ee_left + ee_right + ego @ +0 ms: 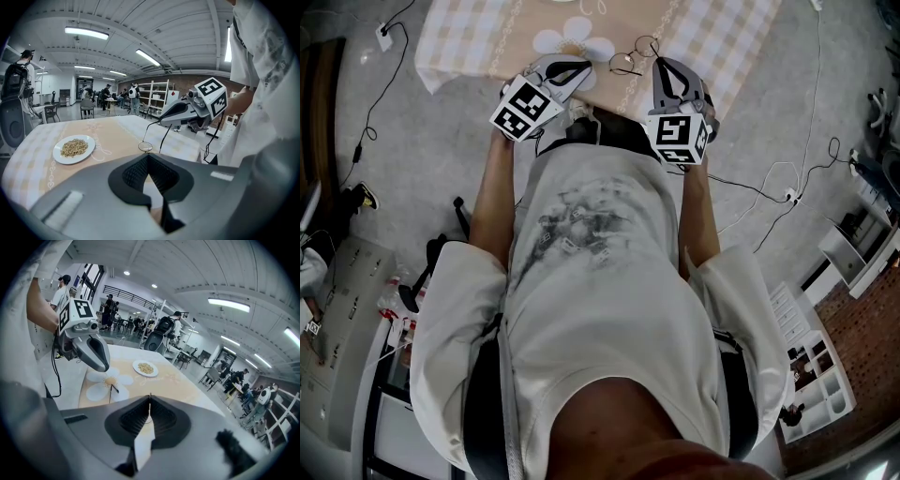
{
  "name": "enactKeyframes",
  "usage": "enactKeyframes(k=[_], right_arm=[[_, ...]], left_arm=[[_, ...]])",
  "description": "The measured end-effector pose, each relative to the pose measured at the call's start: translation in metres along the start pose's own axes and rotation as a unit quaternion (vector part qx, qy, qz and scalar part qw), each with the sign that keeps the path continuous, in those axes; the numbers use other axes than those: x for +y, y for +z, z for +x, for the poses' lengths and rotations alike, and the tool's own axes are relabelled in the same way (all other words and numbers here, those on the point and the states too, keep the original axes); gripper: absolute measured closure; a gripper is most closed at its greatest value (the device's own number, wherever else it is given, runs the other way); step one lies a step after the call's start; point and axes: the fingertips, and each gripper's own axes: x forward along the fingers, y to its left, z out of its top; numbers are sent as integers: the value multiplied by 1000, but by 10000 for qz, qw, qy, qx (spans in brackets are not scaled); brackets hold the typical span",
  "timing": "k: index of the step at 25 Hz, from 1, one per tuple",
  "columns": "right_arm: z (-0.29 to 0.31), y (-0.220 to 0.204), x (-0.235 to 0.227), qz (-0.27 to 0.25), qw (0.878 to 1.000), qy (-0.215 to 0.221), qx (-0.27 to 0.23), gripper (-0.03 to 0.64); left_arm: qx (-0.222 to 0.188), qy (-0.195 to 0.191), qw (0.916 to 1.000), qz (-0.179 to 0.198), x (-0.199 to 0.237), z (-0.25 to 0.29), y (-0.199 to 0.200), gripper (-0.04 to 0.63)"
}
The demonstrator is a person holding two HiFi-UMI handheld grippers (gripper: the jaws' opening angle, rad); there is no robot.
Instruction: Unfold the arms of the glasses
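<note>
Thin wire-framed round glasses [635,54] sit over the beige checked tablecloth [478,37], between my two grippers. My right gripper [662,66] is shut on the glasses: a thin wire [149,401] runs up between its closed jaws. In the left gripper view two dark arms hang from that gripper [161,123] down to one lens [145,146]. My left gripper [579,67] is to the left of the glasses with its jaws together; nothing shows between them. In the right gripper view it [106,367] hovers above a white flower print [105,383], with a dark arm tip [112,389] just below.
A white plate of grains [73,148] stands further along the table, seen too as the plate [145,368] in the right gripper view. Cables [769,187] trail on the grey floor. Shelves [157,96] and people stand in the room behind.
</note>
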Motion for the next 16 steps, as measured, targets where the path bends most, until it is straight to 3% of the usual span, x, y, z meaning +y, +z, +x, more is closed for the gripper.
enactKeyframes(k=[16], right_arm=[[0,1,0,-23,10000,-14,-17,595]], left_arm=[[-6,-31,10000,39,-2,2,2,589]])
